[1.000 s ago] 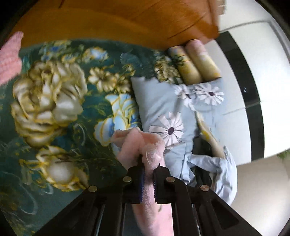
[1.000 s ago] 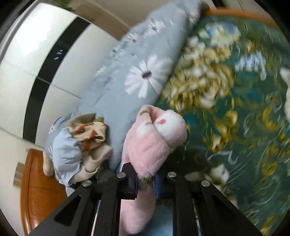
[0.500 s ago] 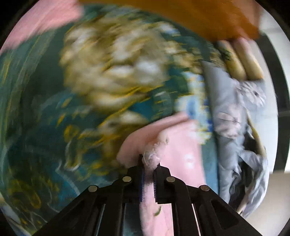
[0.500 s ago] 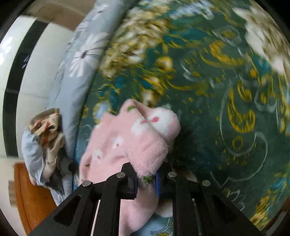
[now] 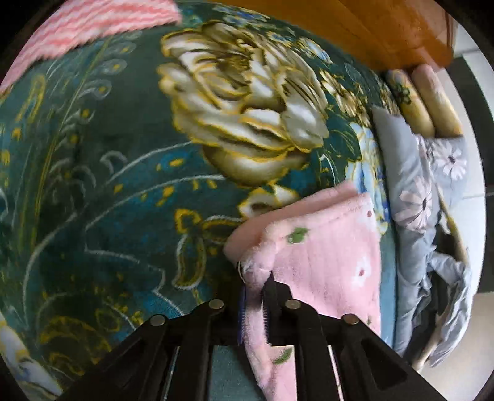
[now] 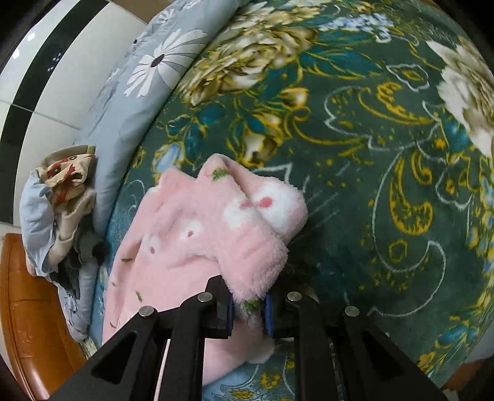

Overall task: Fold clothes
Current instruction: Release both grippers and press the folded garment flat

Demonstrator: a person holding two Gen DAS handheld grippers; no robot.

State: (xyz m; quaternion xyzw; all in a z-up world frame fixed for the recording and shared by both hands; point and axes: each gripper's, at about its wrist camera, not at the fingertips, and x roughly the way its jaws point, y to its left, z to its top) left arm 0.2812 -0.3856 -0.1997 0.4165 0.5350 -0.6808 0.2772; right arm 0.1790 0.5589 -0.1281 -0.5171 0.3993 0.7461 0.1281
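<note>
A fluffy pink garment with small white and green prints lies spread on the dark green flowered blanket. My left gripper is shut on one edge of the garment, low over the blanket. In the right wrist view the same pink garment bunches up in front of my right gripper, which is shut on a thick fold of it. The rest of the cloth trails down and left, flat on the bed.
A grey-blue daisy-print pillow lies along the bed's edge, with a heap of other clothes beside it. Wooden bed frame at the far side; two rolled cushions; a pink knitted cloth at top left.
Both grippers have come down towards the blanket with the pink garment, which has gone from hanging bunched to lying spread on the bed. Both grips stay shut.
</note>
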